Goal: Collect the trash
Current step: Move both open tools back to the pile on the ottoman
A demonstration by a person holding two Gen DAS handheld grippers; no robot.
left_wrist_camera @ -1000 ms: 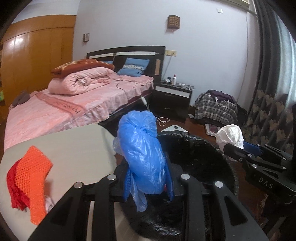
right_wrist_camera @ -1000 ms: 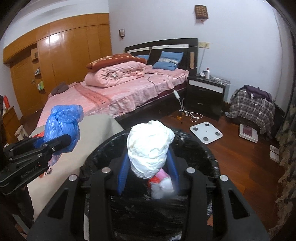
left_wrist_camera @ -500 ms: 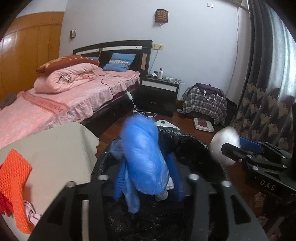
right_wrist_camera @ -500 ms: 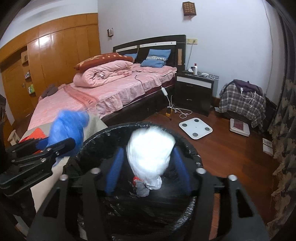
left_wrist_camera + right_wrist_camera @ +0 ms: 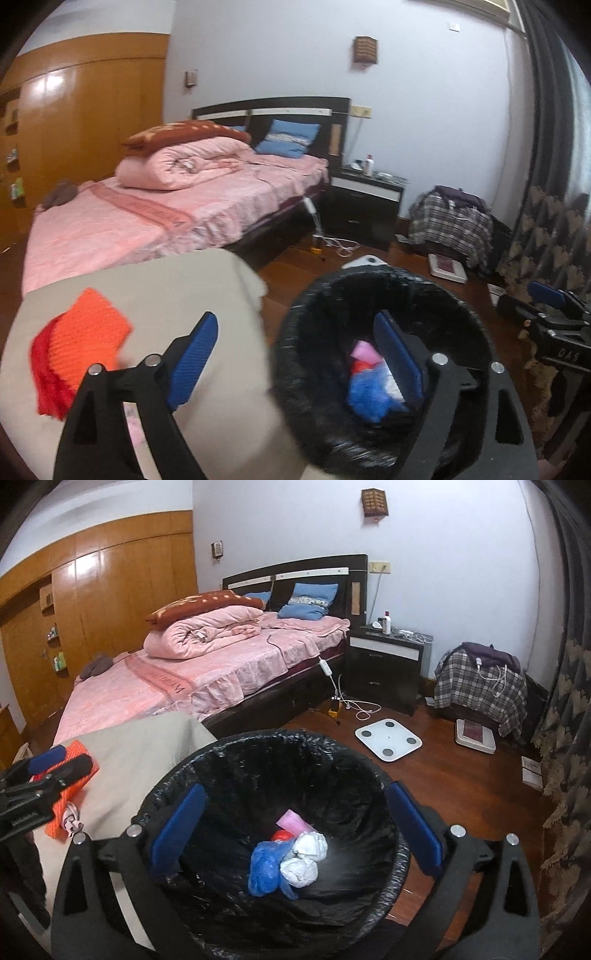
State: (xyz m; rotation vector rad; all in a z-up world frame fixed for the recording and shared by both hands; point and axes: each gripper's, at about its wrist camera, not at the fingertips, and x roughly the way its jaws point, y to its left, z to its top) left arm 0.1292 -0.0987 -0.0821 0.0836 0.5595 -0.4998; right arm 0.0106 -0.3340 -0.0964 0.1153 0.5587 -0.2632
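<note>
A round bin with a black liner [image 5: 240, 749] stands beside a beige-covered table [image 5: 140, 753]. A blue plastic bag [image 5: 264, 867], a white crumpled wad [image 5: 301, 871], and pink and red scraps [image 5: 291, 821] lie on its bottom. My right gripper [image 5: 295, 834] is open and empty above the bin. My left gripper [image 5: 295, 358] is open and empty, straddling the bin rim [image 5: 291, 332] and the table edge [image 5: 236, 295]. The blue bag [image 5: 369, 398] shows in the bin in the left view.
An orange and red knitted cloth [image 5: 81, 343] lies on the table, with a small pink scrap [image 5: 72, 819] beside it. A pink bed [image 5: 221, 664], a nightstand [image 5: 388, 664], a white scale [image 5: 388, 738] and a plaid-covered pile [image 5: 480, 686] lie beyond on the wooden floor.
Both grippers opened over the bin. The blue bag and the white wad dropped out of them and now lie on the bin bottom. The left gripper shifted left towards the table.
</note>
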